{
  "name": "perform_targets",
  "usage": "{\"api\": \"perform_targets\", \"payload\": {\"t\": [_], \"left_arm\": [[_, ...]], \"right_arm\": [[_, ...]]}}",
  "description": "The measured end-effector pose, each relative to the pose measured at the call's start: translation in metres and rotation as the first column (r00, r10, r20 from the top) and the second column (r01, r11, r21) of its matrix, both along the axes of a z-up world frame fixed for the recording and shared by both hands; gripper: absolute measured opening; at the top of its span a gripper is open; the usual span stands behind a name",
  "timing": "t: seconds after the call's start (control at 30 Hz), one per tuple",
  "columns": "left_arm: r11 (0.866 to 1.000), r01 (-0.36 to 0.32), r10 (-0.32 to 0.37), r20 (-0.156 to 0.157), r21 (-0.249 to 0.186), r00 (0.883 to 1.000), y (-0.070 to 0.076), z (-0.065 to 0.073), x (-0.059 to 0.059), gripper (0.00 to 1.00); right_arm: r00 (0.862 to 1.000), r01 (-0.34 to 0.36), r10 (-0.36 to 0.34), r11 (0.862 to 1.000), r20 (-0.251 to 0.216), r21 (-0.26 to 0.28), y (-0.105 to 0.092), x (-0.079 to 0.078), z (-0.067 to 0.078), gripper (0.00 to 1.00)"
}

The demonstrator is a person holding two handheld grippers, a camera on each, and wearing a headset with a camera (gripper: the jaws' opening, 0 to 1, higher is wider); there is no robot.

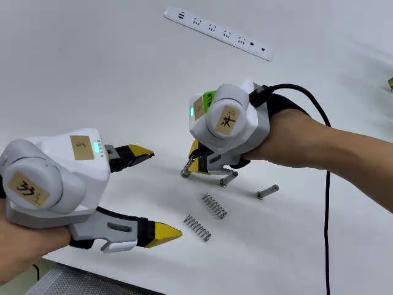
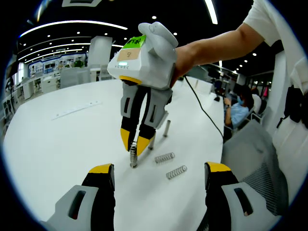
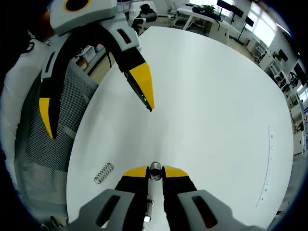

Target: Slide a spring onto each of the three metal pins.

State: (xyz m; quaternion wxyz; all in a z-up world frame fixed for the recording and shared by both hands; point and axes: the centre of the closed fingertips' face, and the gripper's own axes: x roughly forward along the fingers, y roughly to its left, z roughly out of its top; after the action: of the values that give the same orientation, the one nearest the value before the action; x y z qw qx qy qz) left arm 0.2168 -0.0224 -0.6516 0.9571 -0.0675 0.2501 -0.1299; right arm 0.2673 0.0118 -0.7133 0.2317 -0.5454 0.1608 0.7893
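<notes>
Jaws of right gripper (image 3: 155, 173) snug on spring (image 3: 155, 168) over pin (image 3: 148, 204)

Two springs (image 1: 214, 206) loose, third spring (image 3: 155, 171) on pin (image 3: 148, 204)

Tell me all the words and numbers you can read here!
Nothing reads clearly.
Big sticker on the left tongs: handwritten marks, unreadable.
Tan sticker on the right tongs: one handwritten mark, unreadable.
Green label on the right tongs: blurred.
Tiny print below that label: too small.
</notes>
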Motion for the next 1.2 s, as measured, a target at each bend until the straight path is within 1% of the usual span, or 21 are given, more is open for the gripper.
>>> {"api": "perform_targets", "payload": {"t": [0.07,0.2,0.33,0.53,0.6,0.93,1.2], "left_arm": [[1.0,0.001,-0.001,0.0,0.0,1.0,0.0,0.0,0.0,0.78],[1.0,0.001,-0.001,-0.001,0.0,1.0,0.0,-0.001,0.0,0.78],[1.0,-0.001,0.001,-0.003,-0.001,1.0,0.001,-0.001,0.0,0.78],[1.0,0.002,-0.002,-0.004,-0.001,1.0,0.0,-0.002,-0.001,0.78],[1.0,0.003,-0.003,-0.003,-0.002,1.0,0.0,-0.001,0.0,0.78],[1.0,0.012,-0.012,-0.002,0.0,1.0,-0.003,-0.001,0.002,0.77],[1.0,0.016,-0.016,-0.004,0.0,1.0,-0.004,-0.001,0.002,0.77]], "right_arm": [[1.0,0.002,-0.002,1.0,-0.001,-0.001,0.0,0.0,0.0,0.12],[1.0,0.005,-0.005,1.0,-0.002,-0.001,0.001,-0.001,-0.008,0.12],[1.0,-0.002,0.002,1.0,0.007,0.001,0.001,-0.001,-0.012,0.12],[1.0,0.007,-0.007,1.0,0.006,0.002,0.003,0.001,-0.018,0.12],[1.0,0.016,-0.016,1.0,-0.001,0.006,0.003,-0.001,-0.017,0.12],[1.0,0.008,-0.008,1.0,0.003,0.006,0.001,-0.001,-0.016,0.12],[1.0,0.012,-0.012,1.0,0.002,0.009,0.0,0.0,-0.017,0.17]]}}
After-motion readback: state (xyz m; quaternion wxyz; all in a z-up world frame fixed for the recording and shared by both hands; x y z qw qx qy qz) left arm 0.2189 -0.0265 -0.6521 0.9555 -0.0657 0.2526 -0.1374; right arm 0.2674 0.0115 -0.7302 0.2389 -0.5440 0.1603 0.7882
